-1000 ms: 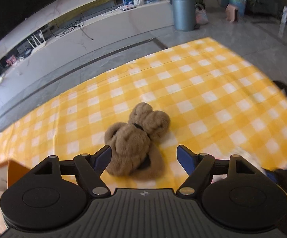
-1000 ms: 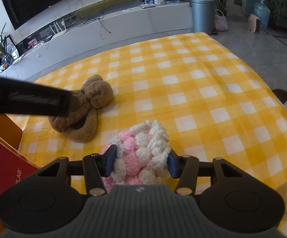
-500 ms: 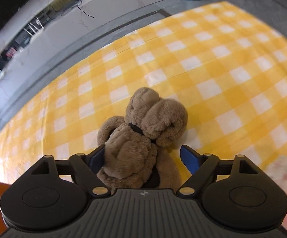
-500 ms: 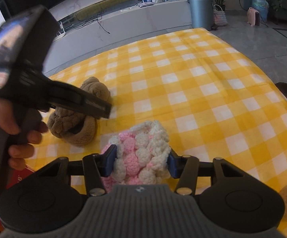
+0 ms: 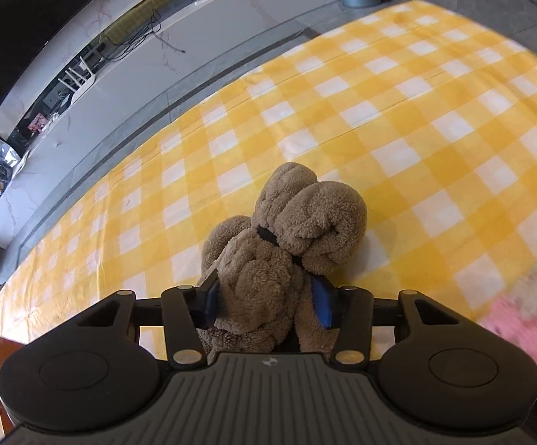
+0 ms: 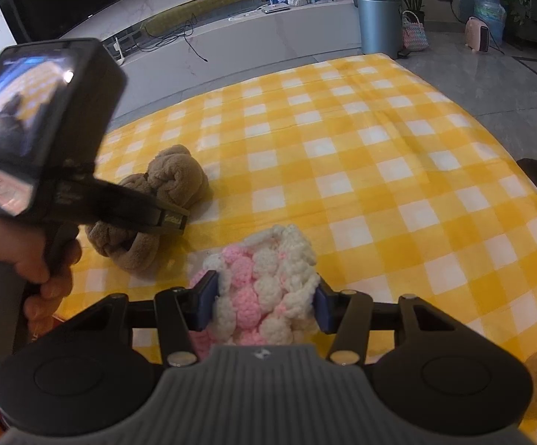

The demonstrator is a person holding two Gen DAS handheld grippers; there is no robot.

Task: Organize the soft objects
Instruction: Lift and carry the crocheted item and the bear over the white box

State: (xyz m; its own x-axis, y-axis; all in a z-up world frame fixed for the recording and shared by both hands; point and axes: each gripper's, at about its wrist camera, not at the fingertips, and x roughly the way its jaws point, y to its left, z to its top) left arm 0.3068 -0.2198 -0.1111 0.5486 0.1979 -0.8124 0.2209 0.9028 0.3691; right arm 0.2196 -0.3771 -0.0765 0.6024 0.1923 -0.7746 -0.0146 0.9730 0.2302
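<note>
Person's hand [image 6: 35,259]: at the far left of the right wrist view, wrapped round the grey handle of the left gripper.
Left gripper [image 5: 266,302]: its jaws have just been closing; the blue pads now press into both sides of the brown plush toy, which sits between them. In the right wrist view its black body reaches down over the toy.
Brown plush toy [image 5: 287,244]: a bundled, fuzzy brown shape with a dark band round its middle, lying on the yellow checked cloth, left of the crochet piece.
Pink and white crochet piece [image 6: 264,289]: knobbly yarn, held just right of the brown toy, over the near part of the cloth.
Right gripper [image 6: 264,306]: both blue pads are clamped against the flanks of the crochet piece, gripping it.
Yellow checked cloth [image 6: 379,170]: covers the table and stretches away to the right, bare there.
Grey bin [image 6: 377,22]: on the floor beyond the table's far right corner.
</note>
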